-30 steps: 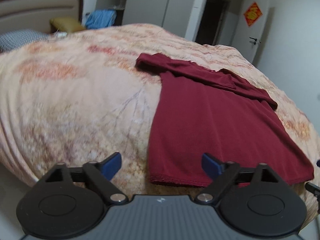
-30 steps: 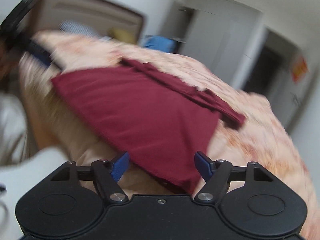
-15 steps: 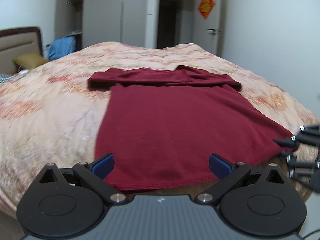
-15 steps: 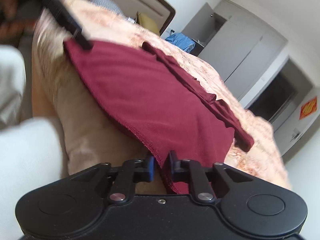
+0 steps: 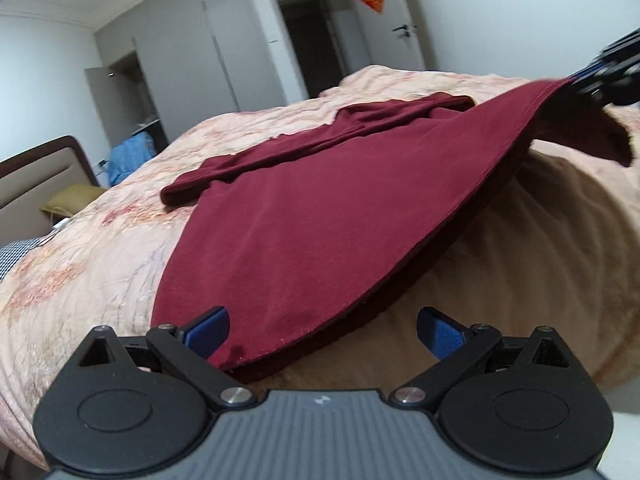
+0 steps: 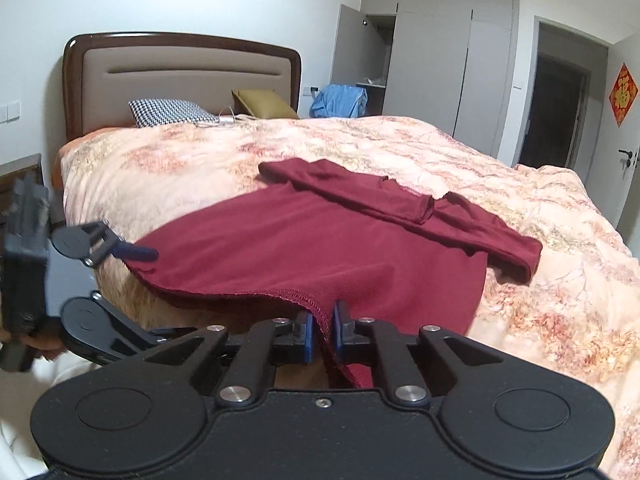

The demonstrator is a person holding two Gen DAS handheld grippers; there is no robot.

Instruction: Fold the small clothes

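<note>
The right gripper [image 6: 321,330] is clamped on the stitched hem corner of the dark red knit long-sleeved top [image 6: 320,248], lifting that corner off the bed. The left gripper [image 5: 322,330] has its jaws spread wide and easing inward, the opposite hem corner lying loosely between them, unpinched. The top lies spread on the peach floral quilt [image 6: 500,184], sleeves folded across it. Beyond stands the padded brown-framed headboard [image 6: 180,76].
</note>
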